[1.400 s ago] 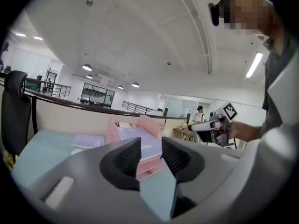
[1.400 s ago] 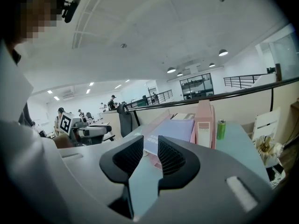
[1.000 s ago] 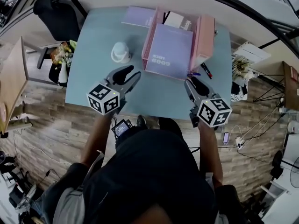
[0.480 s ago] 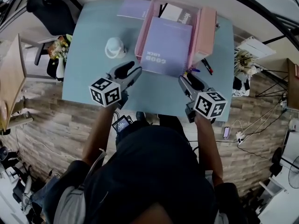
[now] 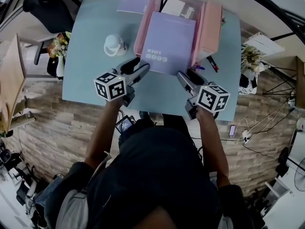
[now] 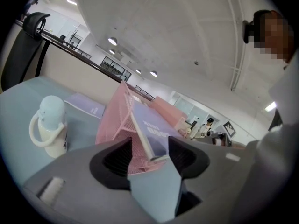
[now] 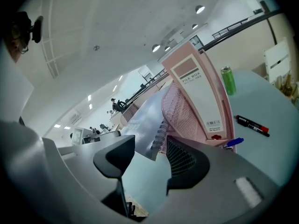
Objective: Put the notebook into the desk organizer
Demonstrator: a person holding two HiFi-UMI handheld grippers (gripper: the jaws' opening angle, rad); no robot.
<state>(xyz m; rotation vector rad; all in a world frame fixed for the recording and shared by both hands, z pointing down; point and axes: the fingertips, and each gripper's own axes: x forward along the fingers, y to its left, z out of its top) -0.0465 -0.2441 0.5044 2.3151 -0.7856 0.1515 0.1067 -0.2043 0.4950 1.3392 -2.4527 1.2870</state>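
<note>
Two hand-held grippers are in my hands, both low over the near half of the desk (image 5: 90,80). The left hand-held gripper (image 5: 142,65) has just been opening and its jaws now stand wide apart. In the left gripper view (image 6: 150,153) the near left corner of the notebook (image 6: 156,133) shows in the gap, with neither pad pressing on it. The right hand-held gripper (image 5: 185,74) has also just been opening and its jaws are spread wide. In the right gripper view (image 7: 148,157) the spiral-bound corner of the notebook (image 7: 145,118) shows between them, untouched. The notebook (image 5: 169,42) is lavender with pale lettering on its cover. It lies slanted in the pink mesh desk organizer (image 5: 141,30) near the desk's far edge, and its near edge faces me just beyond both sets of jaws. A pink file box (image 5: 212,25) stands against the organizer's right side. A red-and-black pen (image 5: 213,64) and a blue pen (image 5: 199,67) lie on the desk beside the file box, toward the right edge. A green can (image 7: 228,80) stands farther back by the box. A white cup (image 5: 114,44) stands left of the organizer, and a second lavender notebook (image 5: 133,3) lies flat near the far edge behind the cup.
</note>
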